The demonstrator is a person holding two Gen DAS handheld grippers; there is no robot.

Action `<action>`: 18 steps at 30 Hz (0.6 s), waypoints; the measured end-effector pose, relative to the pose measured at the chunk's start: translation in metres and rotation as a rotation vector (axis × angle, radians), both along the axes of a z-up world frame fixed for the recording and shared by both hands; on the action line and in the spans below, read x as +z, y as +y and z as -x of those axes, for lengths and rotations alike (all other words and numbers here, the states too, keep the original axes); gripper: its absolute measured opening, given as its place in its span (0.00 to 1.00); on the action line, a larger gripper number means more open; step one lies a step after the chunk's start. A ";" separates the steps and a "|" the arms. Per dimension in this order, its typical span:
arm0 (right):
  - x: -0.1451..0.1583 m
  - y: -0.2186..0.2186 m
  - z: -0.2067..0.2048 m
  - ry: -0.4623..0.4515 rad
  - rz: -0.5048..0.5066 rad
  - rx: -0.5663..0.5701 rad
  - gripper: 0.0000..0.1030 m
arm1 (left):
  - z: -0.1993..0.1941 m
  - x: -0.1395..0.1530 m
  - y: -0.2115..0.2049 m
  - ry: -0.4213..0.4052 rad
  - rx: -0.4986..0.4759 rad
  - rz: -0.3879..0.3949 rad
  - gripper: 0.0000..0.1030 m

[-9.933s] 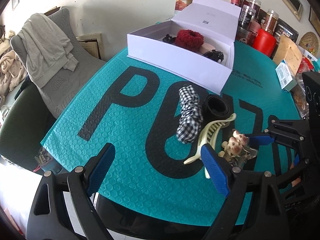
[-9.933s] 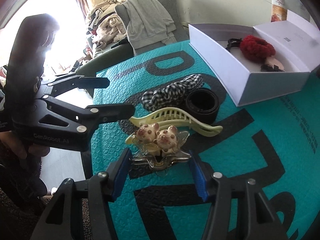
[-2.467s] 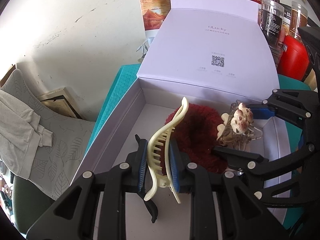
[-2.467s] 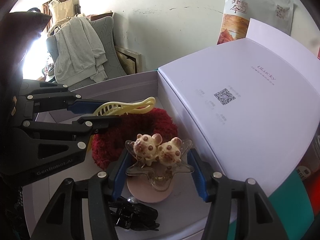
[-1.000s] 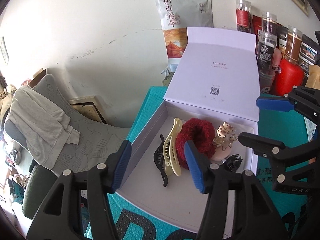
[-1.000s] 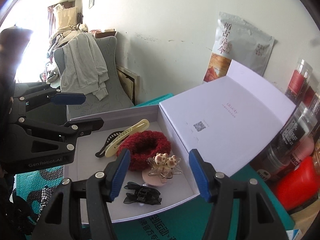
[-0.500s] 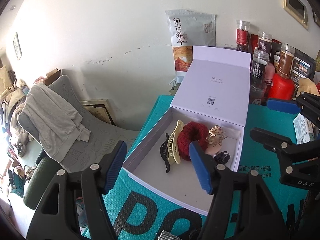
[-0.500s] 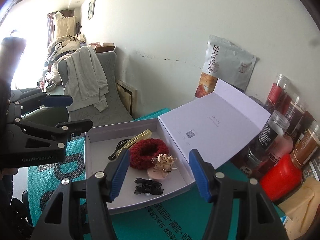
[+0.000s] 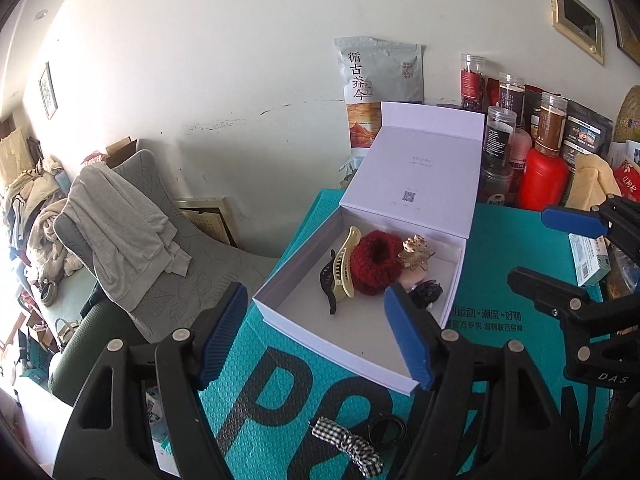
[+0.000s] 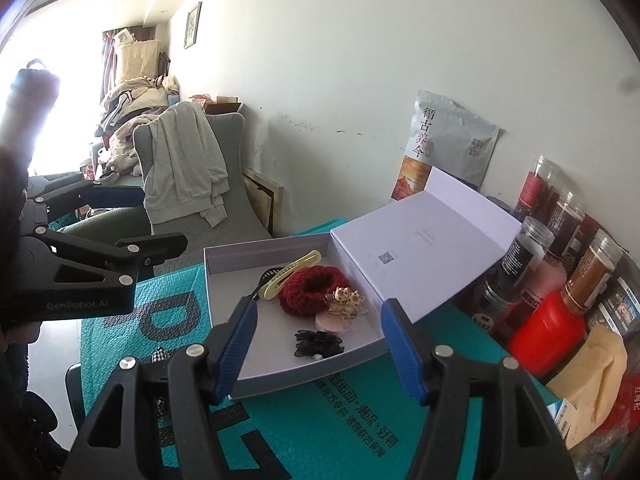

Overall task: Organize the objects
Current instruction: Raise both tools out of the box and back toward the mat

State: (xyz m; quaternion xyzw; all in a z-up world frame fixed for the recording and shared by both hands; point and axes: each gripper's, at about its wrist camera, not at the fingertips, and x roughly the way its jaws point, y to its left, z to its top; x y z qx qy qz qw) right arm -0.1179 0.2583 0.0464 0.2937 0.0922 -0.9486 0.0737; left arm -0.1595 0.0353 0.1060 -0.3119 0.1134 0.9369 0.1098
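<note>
Tabletop: covered by a teal bubble mailer with big black letters; everything below sits on it.
White box: lid hinged open toward the wall, standing at the far middle of the tabletop.
Jars: a cluster with a red container, right of the box against the wall.
Left tool: empty, blue pads apart and widening, hanging above the box's near corner with nothing between the pads.
Right tool: empty, pads apart and widening a little, hanging over the box's near wall; nothing between them.
Red scrunchie: inside the box, near the middle.
Cream claw clip: inside the box, lying against the scrunchie's left side.
Black claw clip: inside the box, touching the cream one's left side.
Checked scrunchie: out on the tabletop, near edge, beside a black hair band.
Bear clip: inside the box, resting on a pink disc right of the red scrunchie.
Black bow clip: inside the box, near its front wall.
</note>
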 end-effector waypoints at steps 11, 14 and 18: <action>-0.018 -0.015 -0.033 -0.029 0.023 0.021 0.63 | -0.040 -0.023 -0.007 -0.040 0.005 -0.006 0.71; -0.026 -0.020 -0.039 -0.042 0.027 0.031 0.63 | -0.048 -0.034 -0.010 -0.060 0.003 -0.009 0.71; -0.036 -0.025 -0.046 -0.057 0.039 0.043 0.63 | -0.060 -0.050 -0.015 -0.082 0.004 -0.015 0.71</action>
